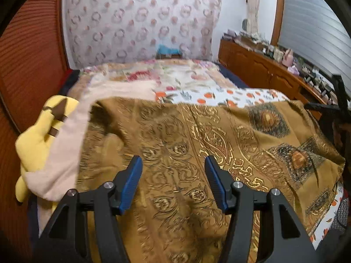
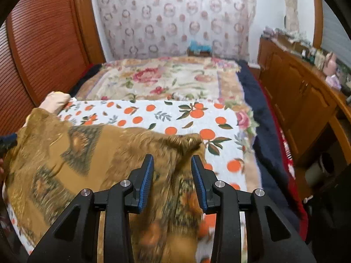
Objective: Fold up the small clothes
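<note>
On the bed, over a white quilt printed with oranges [image 2: 175, 118], a mustard-brown cloth patterned in gold and dark medallions [image 1: 186, 144] is spread in loose folds. Above it the left tool [image 1: 173, 184] is held with its blue-padded jaws apart and nothing between them. The right tool [image 2: 172, 182] is seen with jaws parted over a raised ridge of the same cloth, which is not pinched. A yellow plush toy [image 1: 37, 144] is seen at the bed's left edge beside a pale pink fabric [image 1: 65, 160].
</note>
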Action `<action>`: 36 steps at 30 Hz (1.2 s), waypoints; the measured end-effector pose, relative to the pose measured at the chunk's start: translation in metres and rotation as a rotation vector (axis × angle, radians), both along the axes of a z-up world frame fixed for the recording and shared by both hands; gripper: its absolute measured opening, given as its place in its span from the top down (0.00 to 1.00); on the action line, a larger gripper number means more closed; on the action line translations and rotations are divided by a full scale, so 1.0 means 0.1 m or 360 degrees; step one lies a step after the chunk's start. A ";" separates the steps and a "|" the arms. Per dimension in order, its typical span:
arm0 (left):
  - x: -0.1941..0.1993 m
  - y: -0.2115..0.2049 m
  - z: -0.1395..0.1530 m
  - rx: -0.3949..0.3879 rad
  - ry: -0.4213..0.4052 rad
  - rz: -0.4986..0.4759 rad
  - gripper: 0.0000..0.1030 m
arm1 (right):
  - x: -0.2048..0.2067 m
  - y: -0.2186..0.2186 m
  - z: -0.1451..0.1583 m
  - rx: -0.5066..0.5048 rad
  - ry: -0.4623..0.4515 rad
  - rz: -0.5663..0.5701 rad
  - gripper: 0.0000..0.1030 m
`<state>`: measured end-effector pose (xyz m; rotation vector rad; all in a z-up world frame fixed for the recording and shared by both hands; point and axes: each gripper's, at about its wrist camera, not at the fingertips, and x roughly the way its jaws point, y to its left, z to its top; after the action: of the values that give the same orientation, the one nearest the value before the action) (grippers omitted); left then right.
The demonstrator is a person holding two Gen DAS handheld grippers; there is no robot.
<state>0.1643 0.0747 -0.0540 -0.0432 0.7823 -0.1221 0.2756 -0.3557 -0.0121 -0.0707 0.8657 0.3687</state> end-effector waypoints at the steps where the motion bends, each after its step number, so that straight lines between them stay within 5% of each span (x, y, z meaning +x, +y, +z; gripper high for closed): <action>1: 0.04 -0.02 -0.05 -0.0010 0.0018 -0.0010 0.44 | 0.09 -0.01 -0.05 0.0016 0.0033 -0.0004 0.66; 10: 0.21 -0.14 -0.39 -0.0019 0.0168 -0.0044 0.43 | 0.50 -0.06 -0.36 0.0175 0.0225 -0.0003 0.64; 14: 0.18 -0.23 -0.39 0.0049 0.0134 -0.0046 0.43 | 0.57 -0.09 -0.41 0.0254 0.0242 0.0011 0.65; 19: 0.18 -0.26 -0.39 0.0058 0.0138 -0.0055 0.38 | 0.59 -0.06 -0.39 0.0293 0.0213 0.0075 0.93; 23: 0.19 -0.32 -0.40 0.0088 0.0143 -0.0069 0.34 | 0.49 -0.07 -0.18 0.0287 0.0046 0.0069 0.98; 27: 0.19 -0.30 -0.39 0.0082 0.0147 -0.0087 0.31 | 0.41 -0.20 0.05 0.0179 -0.0101 -0.0130 0.99; 31: 0.19 -0.29 -0.39 0.0084 0.0149 -0.0094 0.29 | 0.53 -0.21 -0.07 0.0097 0.0034 -0.0185 0.95; 36: 0.19 -0.29 -0.39 0.0089 0.0149 -0.0098 0.28 | 0.59 -0.23 -0.06 0.0082 0.0031 -0.0217 0.83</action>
<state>0.1831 0.0462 -0.0931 0.0283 0.8807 -0.1570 0.3347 -0.3789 -0.0182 0.0396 0.8745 0.2644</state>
